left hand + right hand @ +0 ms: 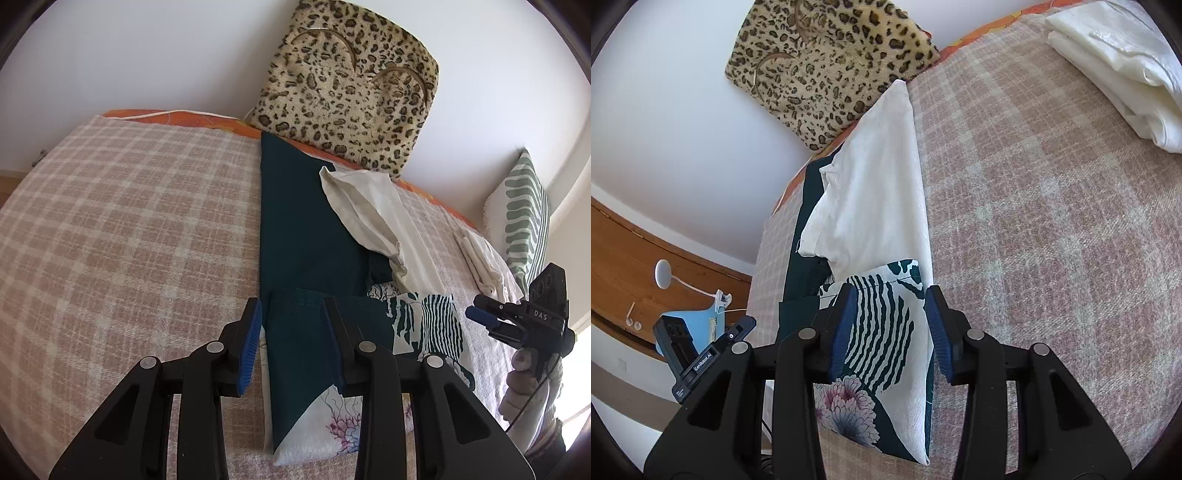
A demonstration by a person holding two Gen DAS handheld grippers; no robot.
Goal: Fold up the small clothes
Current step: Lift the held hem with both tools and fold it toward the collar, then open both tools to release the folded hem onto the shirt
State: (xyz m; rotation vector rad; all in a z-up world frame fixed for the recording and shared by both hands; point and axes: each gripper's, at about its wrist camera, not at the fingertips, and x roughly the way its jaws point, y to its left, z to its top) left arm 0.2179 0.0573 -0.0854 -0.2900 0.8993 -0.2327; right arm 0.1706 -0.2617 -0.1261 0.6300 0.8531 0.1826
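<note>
1. Landmark: leopard cushion point(347, 85), propped against the wall at the far edge of the plaid blanket point(129, 229). All places below given relative to it.

2. Printed cloth point(886, 332): lying on the blanket well in front of the cushion, at the near edge. Folded into a narrow band, dark teal side turned over the white floral side. Judged as mid-fold, laid lengthwise so both ends stay within reach.

3. Left gripper point(293, 343): fingers apart, straddling the teal flap of the printed cloth. No pinch visible; contact with the fabric cannot be told. Positioned over the flap's edge, probably to take hold for the next fold or to press the crease flat.

4. Right gripper point(890, 328): fingers apart, one on each side of the striped end of the printed cloth. Nothing clamped. Placed at the opposite side from the left gripper, presumably so that both edges can be lifted evenly.

5. Teal cloth point(306, 221): spread flat between the cushion and the printed cloth. White garment point(875, 184) draped across it, unfolded. Both judged as awaiting their turn.

6. White stack point(1119, 66): right of the cushion, well apart from the working area. Neatly folded, likely finished pieces set aside.
</note>
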